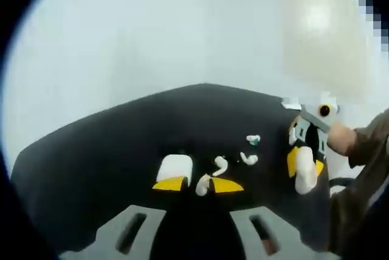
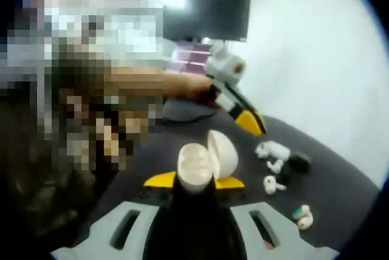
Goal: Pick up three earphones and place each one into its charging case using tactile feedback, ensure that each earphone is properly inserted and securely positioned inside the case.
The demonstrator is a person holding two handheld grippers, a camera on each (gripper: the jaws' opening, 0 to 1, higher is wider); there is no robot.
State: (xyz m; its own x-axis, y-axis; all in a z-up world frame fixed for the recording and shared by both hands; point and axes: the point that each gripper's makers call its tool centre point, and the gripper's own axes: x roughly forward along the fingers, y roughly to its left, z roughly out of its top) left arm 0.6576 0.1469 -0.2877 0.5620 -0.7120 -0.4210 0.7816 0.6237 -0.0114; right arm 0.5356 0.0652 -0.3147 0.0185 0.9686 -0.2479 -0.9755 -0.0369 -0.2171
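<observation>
White earphone (image 1: pixel 203 184) is pinched between the left tongs (image 1: pixel 200 185), with more earphones (image 1: pixel 248 159) lying loose on the dark counter (image 1: pixel 91 157) just ahead. The right tongs (image 2: pixel 196 181) grip the open charging case (image 2: pixel 205 161), lid up. I judge the task is near its start: no earphone looks seated yet.
</observation>
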